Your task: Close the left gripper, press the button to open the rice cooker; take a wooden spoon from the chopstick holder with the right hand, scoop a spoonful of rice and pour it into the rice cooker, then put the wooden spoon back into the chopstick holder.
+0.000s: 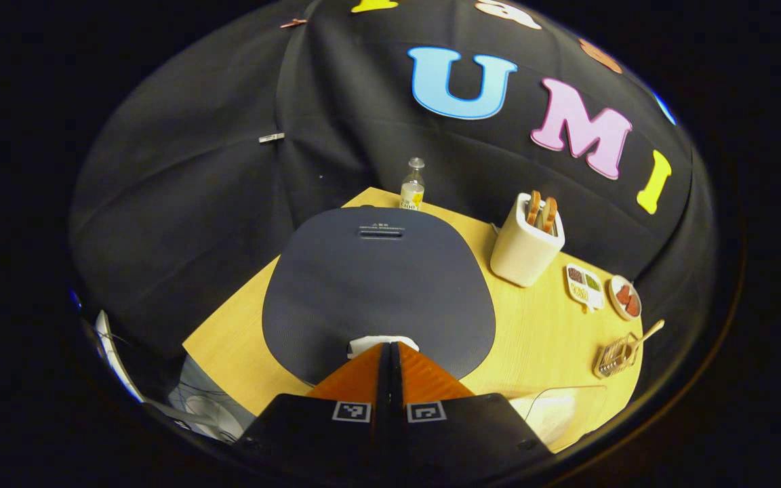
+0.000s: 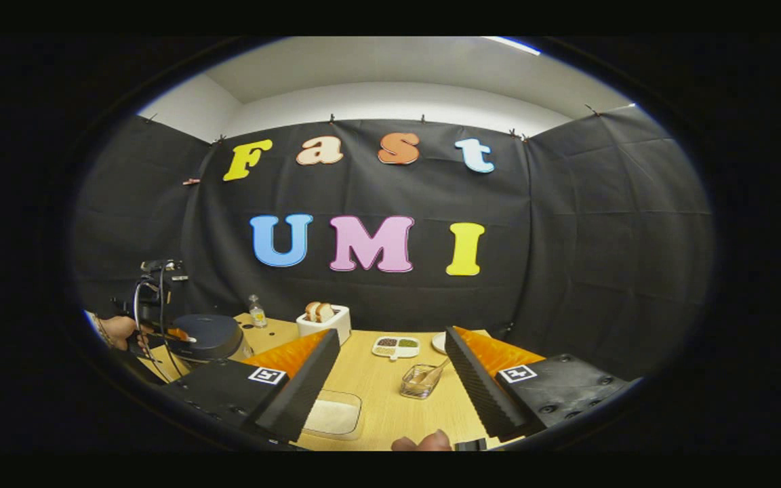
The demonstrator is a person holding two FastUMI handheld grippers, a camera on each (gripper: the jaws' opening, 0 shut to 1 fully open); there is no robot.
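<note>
Here, in the left gripper view, the left gripper (image 1: pixel 390 352) points down and forward over the rice cooker (image 1: pixel 377 285), its two orange fingers pressed flat together with no gap. Their tips sit right at the white button (image 1: pixel 377 343) on the cooker's near edge; actual contact cannot be told. The cooker's dark blue-grey lid is down, broad and rounded, with a small slot near its far edge. It stands on the wooden table (image 1: pixel 539 339). Behind it, a small glass bottle (image 1: pixel 413 184). To the right, a white toaster (image 1: pixel 526 240) with two slices of bread upright in it, then a small divided dish (image 1: pixel 585 285) and a round plate (image 1: pixel 625 297). Nearer the right edge, the clear chopstick holder (image 1: pixel 615 358) with the wooden spoon (image 1: pixel 647 334) leaning out of it. A clear rice container (image 1: pixel 553 410) sits at the near right, partly behind the gripper body. In the right gripper view, the right gripper (image 2: pixel 390 379) is held level above the table's near edge, jaws wide apart, nothing between them. Between the fingers, farther off: the chopstick holder with the spoon tilted right, the rice container near the left finger. At far left, a hand (image 2: pixel 119 332) holds the left gripper against the cooker's front.
</note>
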